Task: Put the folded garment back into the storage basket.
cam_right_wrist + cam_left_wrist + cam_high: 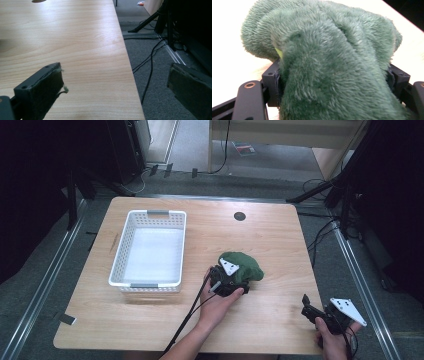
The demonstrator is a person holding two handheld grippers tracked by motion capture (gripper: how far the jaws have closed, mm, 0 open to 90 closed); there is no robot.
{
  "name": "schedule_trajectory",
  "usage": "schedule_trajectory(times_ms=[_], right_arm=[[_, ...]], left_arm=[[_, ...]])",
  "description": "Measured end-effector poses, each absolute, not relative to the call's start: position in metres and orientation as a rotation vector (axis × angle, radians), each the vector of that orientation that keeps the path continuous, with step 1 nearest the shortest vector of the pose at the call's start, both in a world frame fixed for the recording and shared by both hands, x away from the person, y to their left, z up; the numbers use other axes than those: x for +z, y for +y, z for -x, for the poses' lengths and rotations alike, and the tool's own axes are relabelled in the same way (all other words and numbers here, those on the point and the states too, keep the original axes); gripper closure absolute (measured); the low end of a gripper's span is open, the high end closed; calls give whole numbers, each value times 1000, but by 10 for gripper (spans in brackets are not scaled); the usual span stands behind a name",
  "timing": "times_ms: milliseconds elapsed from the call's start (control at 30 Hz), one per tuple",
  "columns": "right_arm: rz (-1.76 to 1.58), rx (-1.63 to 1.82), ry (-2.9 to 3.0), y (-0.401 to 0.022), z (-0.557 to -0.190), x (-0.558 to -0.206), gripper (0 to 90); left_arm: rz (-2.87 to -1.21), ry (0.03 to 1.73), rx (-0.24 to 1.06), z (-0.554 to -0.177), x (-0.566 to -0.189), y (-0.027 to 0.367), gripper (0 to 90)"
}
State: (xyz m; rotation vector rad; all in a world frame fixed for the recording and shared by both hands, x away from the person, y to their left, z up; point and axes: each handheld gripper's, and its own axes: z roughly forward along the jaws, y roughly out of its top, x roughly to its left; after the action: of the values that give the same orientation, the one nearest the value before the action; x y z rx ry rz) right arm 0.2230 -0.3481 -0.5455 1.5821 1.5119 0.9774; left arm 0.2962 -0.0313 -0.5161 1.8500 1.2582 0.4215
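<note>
Bulging between the left gripper (334,82) jaws, clamped tight, the green plush cloth (324,50) sits centre-frame; the right gripper (120,85) gapes empty, lower right in the high view.

White basket (176,251) on wooden table (270,240), left part

A: What colour is the plush cloth (243,265)?
B: Deep green and fuzzy, with a small yellow-green spot at its edge in the left gripper view.
A: And the basket (148,251)?
B: White, perforated in rows of small holes, with grey handles.
A: The desk (270,235)?
B: Pale wood grain, with one dark round disc (239,216). Grey floor (320,330) beside it.
</note>
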Motion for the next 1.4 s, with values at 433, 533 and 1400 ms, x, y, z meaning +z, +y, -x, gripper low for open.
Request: schedule_trajectory(times_ms=[433, 533, 1400], right_arm=[[-1579, 973, 1514, -348, -223, -546, 5], [-1579, 974, 1514, -348, -223, -546, 5], [-1584, 966, 1515, -347, -223, -546, 7]], left_arm=[[-1779, 1240, 460, -295, -488, -11, 238], [-1773, 1232, 467, -294, -480, -7, 239], [-1694, 1236, 531, -298, -442, 32, 237]])
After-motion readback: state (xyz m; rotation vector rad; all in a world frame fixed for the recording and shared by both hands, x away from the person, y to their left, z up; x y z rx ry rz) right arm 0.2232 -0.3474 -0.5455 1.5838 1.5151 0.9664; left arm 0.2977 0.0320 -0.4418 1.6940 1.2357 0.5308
